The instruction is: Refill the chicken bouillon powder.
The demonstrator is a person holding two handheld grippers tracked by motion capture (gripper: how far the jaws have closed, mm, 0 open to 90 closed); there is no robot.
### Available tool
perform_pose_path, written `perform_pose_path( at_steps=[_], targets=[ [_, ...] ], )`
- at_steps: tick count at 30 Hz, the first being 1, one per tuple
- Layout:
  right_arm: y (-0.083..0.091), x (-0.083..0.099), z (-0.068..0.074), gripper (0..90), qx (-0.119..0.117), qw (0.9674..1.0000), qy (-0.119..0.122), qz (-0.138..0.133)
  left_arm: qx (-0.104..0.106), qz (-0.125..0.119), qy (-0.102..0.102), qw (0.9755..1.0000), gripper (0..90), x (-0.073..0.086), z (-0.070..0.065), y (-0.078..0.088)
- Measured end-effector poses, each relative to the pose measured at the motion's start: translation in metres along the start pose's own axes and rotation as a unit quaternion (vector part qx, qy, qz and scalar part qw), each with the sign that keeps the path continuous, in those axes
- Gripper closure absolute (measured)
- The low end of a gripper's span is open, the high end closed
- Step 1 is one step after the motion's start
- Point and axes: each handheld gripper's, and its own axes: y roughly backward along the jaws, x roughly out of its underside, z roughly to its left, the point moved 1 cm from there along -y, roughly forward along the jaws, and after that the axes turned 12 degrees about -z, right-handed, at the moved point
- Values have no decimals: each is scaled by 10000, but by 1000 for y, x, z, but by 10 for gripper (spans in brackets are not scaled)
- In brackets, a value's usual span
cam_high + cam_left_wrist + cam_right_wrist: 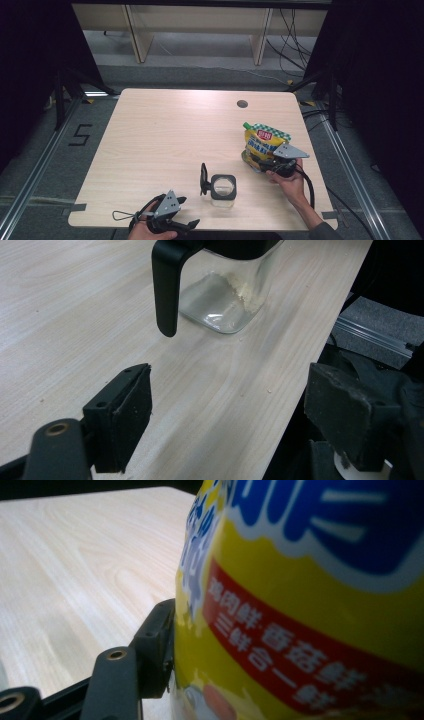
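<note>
Yellow pouch (264,144) is standing at the table's (165,140) right side; I am closing my right gripper (272,161) on its lower part to lift it. My left gripper (176,225) is waiting open near the jar (222,189).

Overhead view; two close gripper-mounted cameras

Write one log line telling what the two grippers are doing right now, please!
left hand-held gripper: open, near table edge | right hand-held gripper: jaws around yellow pouch, one pad touching | glass jar: upright, untouched | table
</note>
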Motion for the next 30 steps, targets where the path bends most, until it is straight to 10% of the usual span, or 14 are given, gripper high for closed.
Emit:
perform_pose_path(
  at_steps=[16,19,21,23,26,30],
  targets=[
    [24,-23,16,419,62,9926,1184,254,-106,5,173,9998,189,-1,0,3],
    [27,-35,25,419,131,9807,1925,318,-91,59,22,9999,189,-1,2,4],
    [28,-37,28,419,118,9780,2055,327,-120,-37,172,9998,189,0,0,3],
    [31,-42,38,420,136,9672,2495,461,-86,16,61,9999,188,-1,2,4],
    [35,-43,45,420,149,9596,2760,530,-111,10,94,9999,188,-1,2,4],
    [52,-42,61,421,159,9366,3422,736,-140,42,51,9999,188,-1,2,4]
  ],
)
